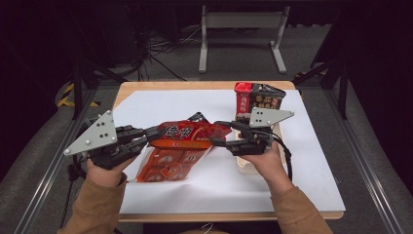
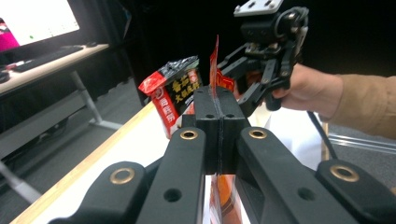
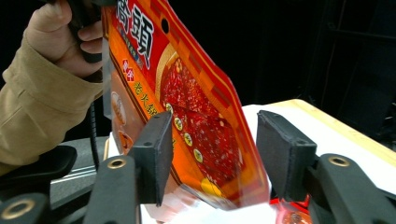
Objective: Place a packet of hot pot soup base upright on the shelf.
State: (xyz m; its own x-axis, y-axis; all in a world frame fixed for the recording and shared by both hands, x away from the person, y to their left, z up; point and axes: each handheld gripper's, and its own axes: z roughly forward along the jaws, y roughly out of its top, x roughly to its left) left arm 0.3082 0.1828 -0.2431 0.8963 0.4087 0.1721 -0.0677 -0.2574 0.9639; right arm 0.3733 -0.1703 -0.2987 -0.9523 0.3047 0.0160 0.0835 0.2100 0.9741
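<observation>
- Two grippers meet over one red sauce packet (image 1: 187, 134) in the high view. The left gripper (image 1: 155, 132) pinches the packet's left edge with its jaws pressed together, and the right gripper (image 1: 220, 134) points at the packet's right end with its jaws apart.
- Beneath the lifted packet a second red packet (image 1: 168, 165) lies flat on the white sheet (image 1: 311, 161) that covers the wooden table (image 1: 146, 86).
- Behind the right gripper, black-and-red snack bags (image 1: 257, 101) stand upright in a pale tray (image 1: 246, 165) near the table's far right side.
- Next, the left gripper view: the left gripper (image 2: 218, 105) has both pads shut on the thin edge of the red sauce packet (image 2: 215, 65), which rises edge-on above the jaws. The right gripper (image 2: 243, 86) hangs just beyond it in a hand with a tan sleeve (image 2: 369, 105). A snack bag (image 2: 175, 91) stands to the left, farther back.
- Last, the right gripper view: the right gripper (image 3: 212, 156) is spread, and the red sauce packet (image 3: 187, 102) hangs tilted between the jaws. Its edge lies against the left pad, clear of the right one.
</observation>
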